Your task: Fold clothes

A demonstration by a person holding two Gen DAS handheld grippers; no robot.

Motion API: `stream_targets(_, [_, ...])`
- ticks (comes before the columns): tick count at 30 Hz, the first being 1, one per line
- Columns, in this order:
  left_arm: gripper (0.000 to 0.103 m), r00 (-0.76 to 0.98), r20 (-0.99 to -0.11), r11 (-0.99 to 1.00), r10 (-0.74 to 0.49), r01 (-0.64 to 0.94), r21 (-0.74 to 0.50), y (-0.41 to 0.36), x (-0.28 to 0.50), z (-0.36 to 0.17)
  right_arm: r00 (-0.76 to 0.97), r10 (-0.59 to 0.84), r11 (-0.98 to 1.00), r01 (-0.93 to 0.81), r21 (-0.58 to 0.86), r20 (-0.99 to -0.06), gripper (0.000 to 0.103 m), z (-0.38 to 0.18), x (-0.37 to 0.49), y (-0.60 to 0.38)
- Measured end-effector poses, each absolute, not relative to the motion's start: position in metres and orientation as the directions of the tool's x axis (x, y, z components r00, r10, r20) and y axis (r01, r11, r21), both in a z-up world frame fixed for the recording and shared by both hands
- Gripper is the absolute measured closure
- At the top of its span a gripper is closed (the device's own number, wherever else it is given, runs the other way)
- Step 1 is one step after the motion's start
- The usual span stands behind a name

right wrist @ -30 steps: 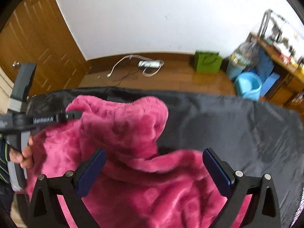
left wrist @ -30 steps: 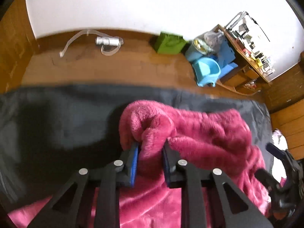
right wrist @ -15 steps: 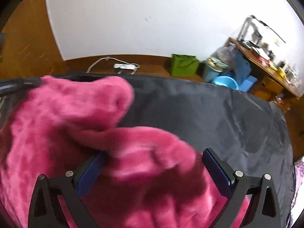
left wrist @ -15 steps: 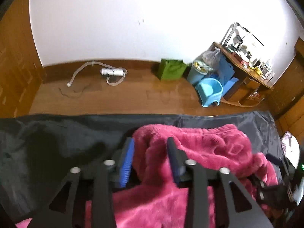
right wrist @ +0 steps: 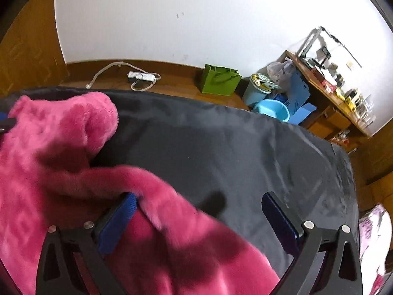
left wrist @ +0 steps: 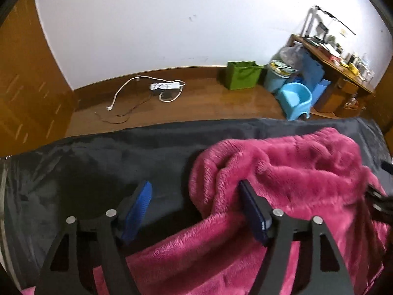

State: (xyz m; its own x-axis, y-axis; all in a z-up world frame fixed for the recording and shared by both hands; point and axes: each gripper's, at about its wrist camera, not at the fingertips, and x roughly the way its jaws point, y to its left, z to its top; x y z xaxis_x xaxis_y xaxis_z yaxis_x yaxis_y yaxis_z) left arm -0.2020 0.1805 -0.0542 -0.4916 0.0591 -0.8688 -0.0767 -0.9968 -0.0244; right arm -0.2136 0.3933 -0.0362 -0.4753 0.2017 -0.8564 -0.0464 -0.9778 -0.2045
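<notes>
We have the magenta fleece garment (left wrist: 282, 172) heaped on the dark sheet (left wrist: 98, 162) that covers the work surface, bunched toward the right in the left wrist view and toward the left in the right wrist view. Our left gripper (left wrist: 196, 211) is opening: its left pad hangs over bare sheet, while a fold of fleece lies against the right pad, no longer pinched. Our right gripper (right wrist: 199, 218) stands spread wide, with a ridge of fleece draped across its left pad and bare sheet under the right pad; it grips nothing.

We judge that 2 things could go wrong from here. The plush pile may cling to the ribbed pads, so pulling either gripper away could drag the fold loose. And the thick fleece looks springy; released in a rumpled mound, it may slump or roll open, leaving a crooked fold needing smoothing before the next one.
</notes>
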Motion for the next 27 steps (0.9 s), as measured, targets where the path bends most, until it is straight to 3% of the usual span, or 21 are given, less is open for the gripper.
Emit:
stream_targets(5, [0.026, -0.485, -0.874, -0.999, 0.044, -0.035, -0.031, 0.176, -0.179, -0.034, -0.500, 0.134, -0.983, -0.177, -0.051, -0.856, 0.000, 0.001, -0.134, 0.454])
stream_targets(8, [0.026, -0.476, -0.877, -0.998, 0.064, -0.042, -0.050, 0.182, -0.157, -0.017, -0.481, 0.166, -0.966, -0.255, -0.044, -0.861, 0.000, 0.013, -0.078, 0.489])
stream_targets(15, [0.026, -0.402, -0.907, -0.986, 0.126, -0.154, -0.069, 0.219, -0.076, 0.003, -0.385, 0.198, -0.966, -0.232, -0.114, -0.901, 0.000, -0.016, -0.010, 0.513])
stream_targets(22, [0.025, -0.306, -0.952, -0.985, 0.013, -0.168, 0.041, 0.231, -0.002, -0.020, -0.414, 0.328, -0.944, -0.108, -0.311, -0.849, 0.000, -0.050, -0.029, 0.514])
stream_targets(27, [0.025, -0.274, -0.958, -0.993, -0.086, -0.058, 0.106, 0.199, 0.018, -0.032, -0.387, 0.406, -0.914, -0.168, -0.370, -0.828, 0.000, -0.048, -0.045, 0.562])
